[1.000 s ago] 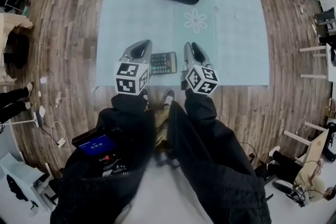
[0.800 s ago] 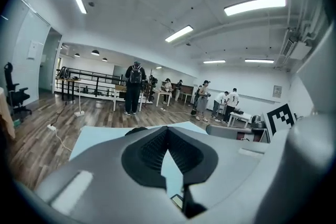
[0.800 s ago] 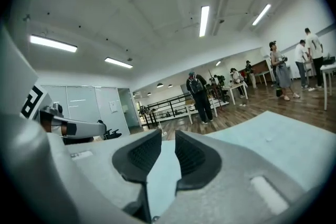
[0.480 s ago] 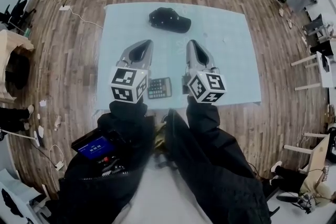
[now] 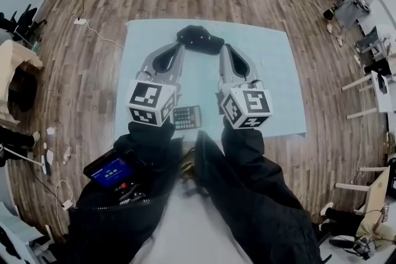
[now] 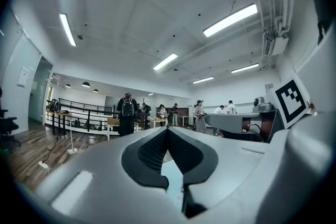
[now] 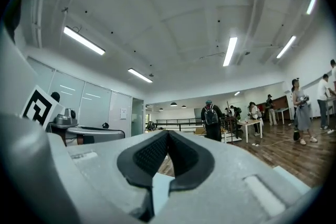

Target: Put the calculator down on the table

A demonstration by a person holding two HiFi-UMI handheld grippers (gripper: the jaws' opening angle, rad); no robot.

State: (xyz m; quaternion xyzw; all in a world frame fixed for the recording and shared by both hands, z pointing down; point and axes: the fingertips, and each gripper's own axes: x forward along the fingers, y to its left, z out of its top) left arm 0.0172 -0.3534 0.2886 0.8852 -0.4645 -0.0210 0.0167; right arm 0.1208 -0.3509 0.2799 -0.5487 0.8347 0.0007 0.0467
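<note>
The dark calculator (image 5: 187,117) lies flat on the light blue table (image 5: 272,83) near its front edge, with nothing touching it. Both grippers are held well above the table and point level across the room. In the head view my left gripper (image 5: 180,46) and my right gripper (image 5: 224,48) flank the black cap (image 5: 199,40). The left gripper view shows the left gripper (image 6: 168,129) with its pads meeting at the tip and nothing held. The right gripper (image 7: 168,132) has just been closing its jaws on nothing and is shut.
The black cap lies at the table's far edge. Wooden floor surrounds the table. Several people stand at the far end of the room, with tables and chairs (image 5: 371,40) at the right. A device with a blue screen (image 5: 110,171) hangs at the person's chest.
Both grippers have risen from beside the calculator to high above the table. The calculator stays on the table. The right gripper's jaws have closed.
</note>
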